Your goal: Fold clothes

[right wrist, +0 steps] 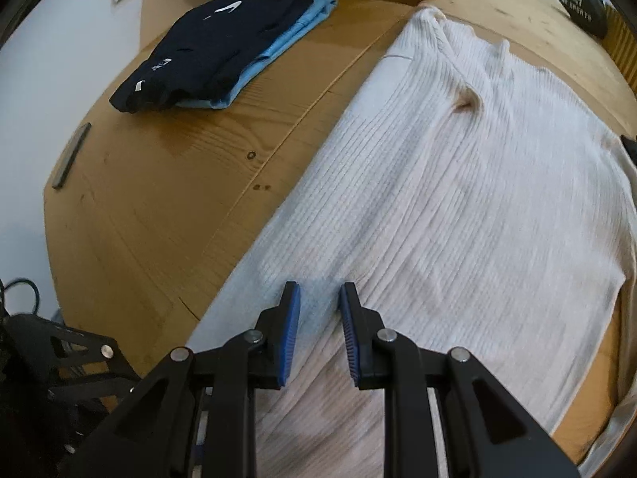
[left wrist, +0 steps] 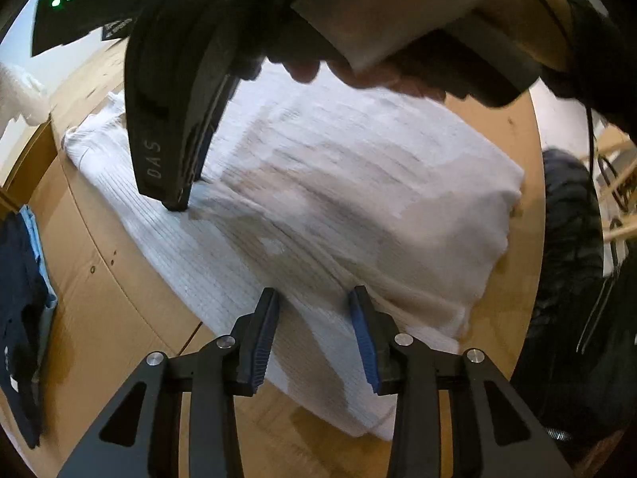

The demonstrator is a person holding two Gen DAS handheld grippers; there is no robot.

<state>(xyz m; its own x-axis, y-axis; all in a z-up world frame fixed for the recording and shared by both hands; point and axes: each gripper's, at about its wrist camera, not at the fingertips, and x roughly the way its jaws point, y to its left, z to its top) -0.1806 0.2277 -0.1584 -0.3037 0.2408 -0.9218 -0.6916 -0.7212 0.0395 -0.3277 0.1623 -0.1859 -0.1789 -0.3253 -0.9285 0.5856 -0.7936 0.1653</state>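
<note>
A white ribbed sweater lies spread flat on the wooden table; it also shows in the left wrist view. My left gripper is open just above the sweater's near edge, holding nothing. My right gripper is open over the sweater near its left edge, with cloth visible between the pads. In the left wrist view the right gripper comes down from above, its tips touching the sweater.
A folded stack, a navy garment on a light blue one, sits at the table's far left; it also shows in the left wrist view. A dark flat strip lies near the left edge. A black bag is at the far right.
</note>
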